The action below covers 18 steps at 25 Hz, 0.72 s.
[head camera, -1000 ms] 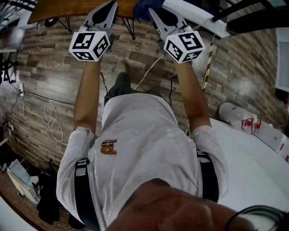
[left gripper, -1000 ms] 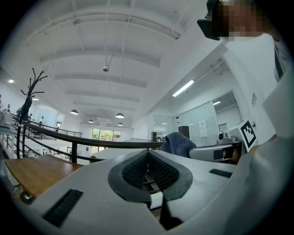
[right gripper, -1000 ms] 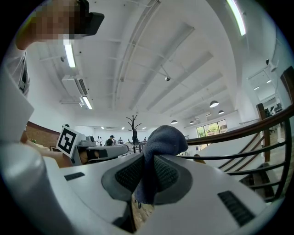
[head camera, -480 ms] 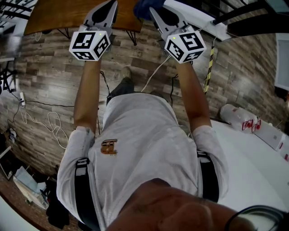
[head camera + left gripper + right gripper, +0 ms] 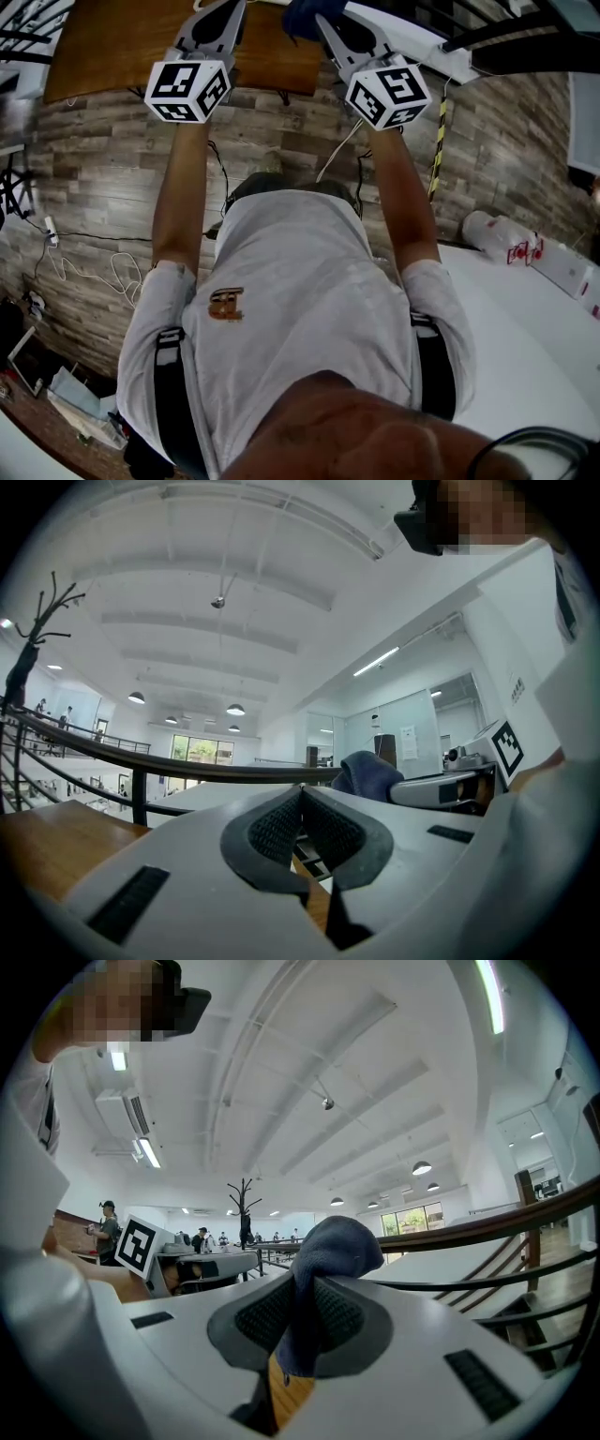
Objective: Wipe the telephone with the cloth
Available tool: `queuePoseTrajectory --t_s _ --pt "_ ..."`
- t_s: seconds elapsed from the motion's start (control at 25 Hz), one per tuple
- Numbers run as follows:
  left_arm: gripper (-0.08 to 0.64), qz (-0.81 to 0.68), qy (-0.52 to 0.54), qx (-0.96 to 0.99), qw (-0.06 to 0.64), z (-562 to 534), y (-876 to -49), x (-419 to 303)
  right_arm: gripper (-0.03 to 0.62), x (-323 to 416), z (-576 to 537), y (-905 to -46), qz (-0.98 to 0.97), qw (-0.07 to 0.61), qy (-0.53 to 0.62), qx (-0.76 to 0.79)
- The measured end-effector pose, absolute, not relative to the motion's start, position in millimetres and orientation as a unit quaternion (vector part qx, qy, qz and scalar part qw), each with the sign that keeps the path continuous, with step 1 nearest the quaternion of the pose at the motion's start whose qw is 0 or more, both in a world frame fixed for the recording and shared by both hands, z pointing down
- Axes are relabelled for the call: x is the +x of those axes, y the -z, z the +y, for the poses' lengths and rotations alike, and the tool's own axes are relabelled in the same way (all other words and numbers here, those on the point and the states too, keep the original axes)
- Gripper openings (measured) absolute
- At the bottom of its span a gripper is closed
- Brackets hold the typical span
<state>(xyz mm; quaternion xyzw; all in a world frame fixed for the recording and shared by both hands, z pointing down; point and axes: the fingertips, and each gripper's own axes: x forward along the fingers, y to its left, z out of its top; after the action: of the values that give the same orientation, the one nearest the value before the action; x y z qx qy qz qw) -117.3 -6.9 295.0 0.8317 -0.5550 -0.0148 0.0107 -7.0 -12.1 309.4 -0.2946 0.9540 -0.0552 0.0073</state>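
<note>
Over the wooden worktop (image 5: 112, 47), we are pinching the blue cloth (image 5: 333, 1246) in our right tongs (image 5: 298, 1321); our left tongs (image 5: 302, 822) are sitting shut, empty. No telephone is showing, so we judge wiping unstarted.

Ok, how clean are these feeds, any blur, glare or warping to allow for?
Head view: wide lens bows the floorboards, and the brown blob nearest the lens is out of focus. Left gripper view: round black border, railing bent. Right gripper view: same border, ceiling light blown out, cloth in the right claw sharp.
</note>
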Motion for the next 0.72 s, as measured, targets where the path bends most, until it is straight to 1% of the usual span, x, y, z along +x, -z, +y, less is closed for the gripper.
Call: queuePoseTrajectory --t_s 0.32,0.72 --pt "0.018 -0.541 0.003 0.840 0.024 -50 -311 -160 0.071 -51 -48 -325 0.950 -0.014 0.066 -0.304" --pt "0.018 -0.541 -0.015 0.840 0.039 -98 -331 -171 0.071 -61 -97 -344 0.949 -0.021 0.085 -0.303"
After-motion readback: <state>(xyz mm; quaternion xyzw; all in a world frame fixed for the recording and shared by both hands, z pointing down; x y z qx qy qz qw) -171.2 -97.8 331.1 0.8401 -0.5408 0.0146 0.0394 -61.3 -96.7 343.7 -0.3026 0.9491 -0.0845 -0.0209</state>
